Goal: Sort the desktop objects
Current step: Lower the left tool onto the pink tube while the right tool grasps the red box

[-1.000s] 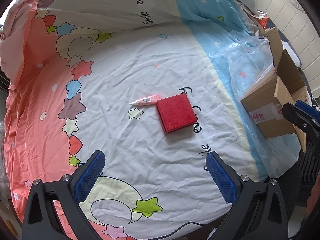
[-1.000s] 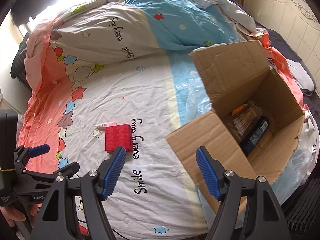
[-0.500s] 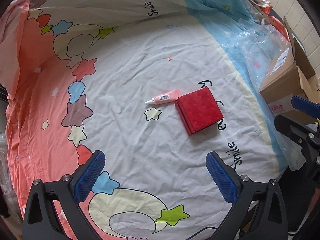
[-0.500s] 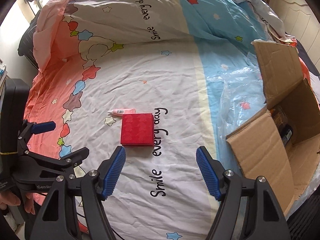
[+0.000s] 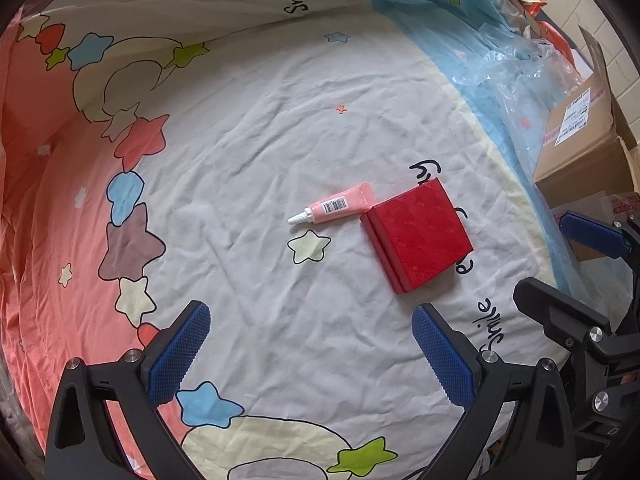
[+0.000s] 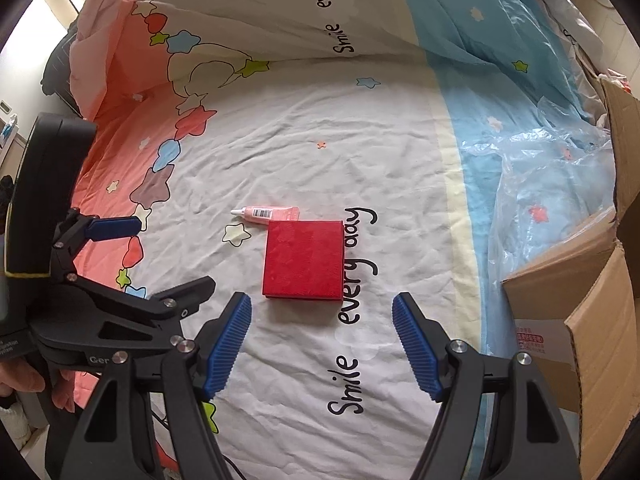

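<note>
Left wrist view: left gripper [image 5: 310, 354] hovering over a patterned sheet [image 5: 248, 152], jaws wide apart, nothing between them. Red box [image 5: 418, 236] flat on the sheet ahead, slightly right; pink tube [image 5: 334, 205] touching its far left corner, white cap pointing left. Cardboard box [image 5: 580, 152] at far right, clear plastic [image 5: 516, 80] beside it. Right wrist view: right gripper [image 6: 322, 346] just short of the red box [image 6: 304, 259], jaws spread wide, empty. Tube [image 6: 266, 213] along the box's far edge. Left gripper [image 6: 120, 256] at left, also open. Cardboard box [image 6: 592, 312] at right edge, flaps open.
</note>
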The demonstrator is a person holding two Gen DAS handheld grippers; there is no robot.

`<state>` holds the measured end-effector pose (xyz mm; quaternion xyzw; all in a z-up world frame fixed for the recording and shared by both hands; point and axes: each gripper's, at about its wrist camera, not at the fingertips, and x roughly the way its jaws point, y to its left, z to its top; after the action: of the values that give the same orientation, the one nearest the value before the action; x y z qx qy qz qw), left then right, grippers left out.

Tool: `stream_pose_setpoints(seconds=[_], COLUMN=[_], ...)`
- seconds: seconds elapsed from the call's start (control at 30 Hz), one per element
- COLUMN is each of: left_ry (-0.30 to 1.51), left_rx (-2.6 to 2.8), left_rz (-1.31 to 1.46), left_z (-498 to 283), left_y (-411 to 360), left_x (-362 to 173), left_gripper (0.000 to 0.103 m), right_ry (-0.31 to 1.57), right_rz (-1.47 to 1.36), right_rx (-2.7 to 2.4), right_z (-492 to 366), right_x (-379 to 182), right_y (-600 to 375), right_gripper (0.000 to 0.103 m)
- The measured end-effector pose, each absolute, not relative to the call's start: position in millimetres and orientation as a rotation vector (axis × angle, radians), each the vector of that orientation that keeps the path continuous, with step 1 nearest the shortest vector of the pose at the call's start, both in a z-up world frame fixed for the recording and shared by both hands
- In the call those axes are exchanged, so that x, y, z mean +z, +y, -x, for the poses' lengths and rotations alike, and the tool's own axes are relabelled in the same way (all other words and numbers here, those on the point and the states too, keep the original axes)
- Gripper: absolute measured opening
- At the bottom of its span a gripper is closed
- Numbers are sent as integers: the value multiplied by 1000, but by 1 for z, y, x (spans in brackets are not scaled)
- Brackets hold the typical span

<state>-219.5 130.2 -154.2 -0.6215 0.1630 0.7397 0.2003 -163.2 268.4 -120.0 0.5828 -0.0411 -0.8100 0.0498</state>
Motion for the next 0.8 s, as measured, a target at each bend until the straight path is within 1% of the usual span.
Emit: stream_pose_setpoints(seconds=[0.33,0.5,0.67,0.8], left_ry=[465,573,573,668], left_rx=[2030,2008,1987,1982], left_rz=[1726,1683,1657,1618], left_z=[221,232,247,258], left_y=[150,158,156,156], left_x=[-182,-187,-192,-199], left_gripper=[103,103,103,103], right_ry=[-97,-130,-129,-150], right_rz=[-1771,-1774,-1783,-1794], right_rx=[-2442,-2378,-2352,-2342], right_z=[185,189,192,197], right_x=[-126,-140,-152,-161], right_y=[276,272,266,265], right_gripper=[70,70,70,70])
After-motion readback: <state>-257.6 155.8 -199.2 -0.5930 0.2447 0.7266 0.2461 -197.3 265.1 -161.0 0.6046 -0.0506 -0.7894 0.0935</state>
